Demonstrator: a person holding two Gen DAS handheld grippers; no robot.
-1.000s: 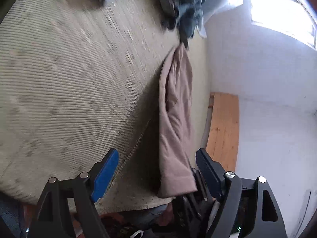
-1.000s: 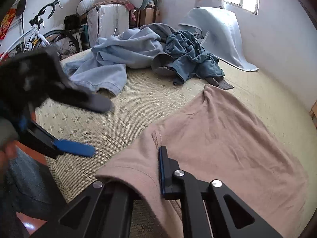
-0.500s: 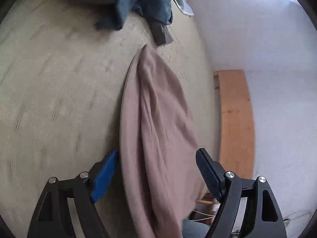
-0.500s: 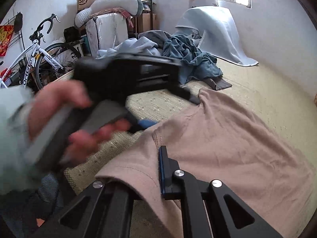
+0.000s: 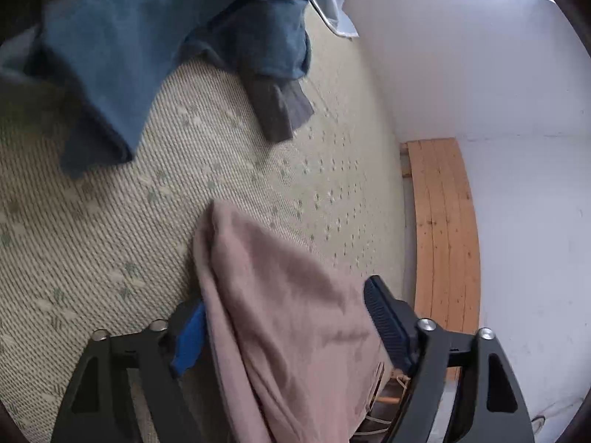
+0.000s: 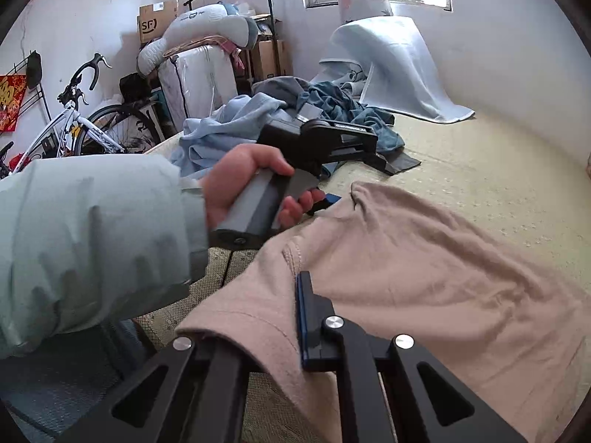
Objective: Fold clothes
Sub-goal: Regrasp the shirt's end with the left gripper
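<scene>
A tan garment [image 6: 424, 258] lies spread on the woven mat [image 6: 480, 170]. My right gripper [image 6: 291, 317] is shut on its near hem, with the cloth draped over the left finger. A hand [image 6: 240, 181] in a pale green sleeve holds my left gripper [image 6: 354, 181] at the garment's far corner. In the left wrist view the left gripper [image 5: 286, 328] is open, and the tan garment [image 5: 280, 288] runs up between its blue pads [image 5: 188, 336]. The corner tip lies just ahead of the fingers.
Crumpled blue clothes [image 5: 147, 37] and a grey piece [image 5: 280, 107] lie on the mat [image 5: 110, 203] beyond the corner. A wooden board [image 5: 443, 229] runs along the white wall. A bicycle [image 6: 85, 122], boxes and a draped light blue cloth [image 6: 391, 62] stand further back.
The left gripper has swung in from the side and come down over the tan garment's far corner, still open. The right gripper has kept its hold and not moved.
</scene>
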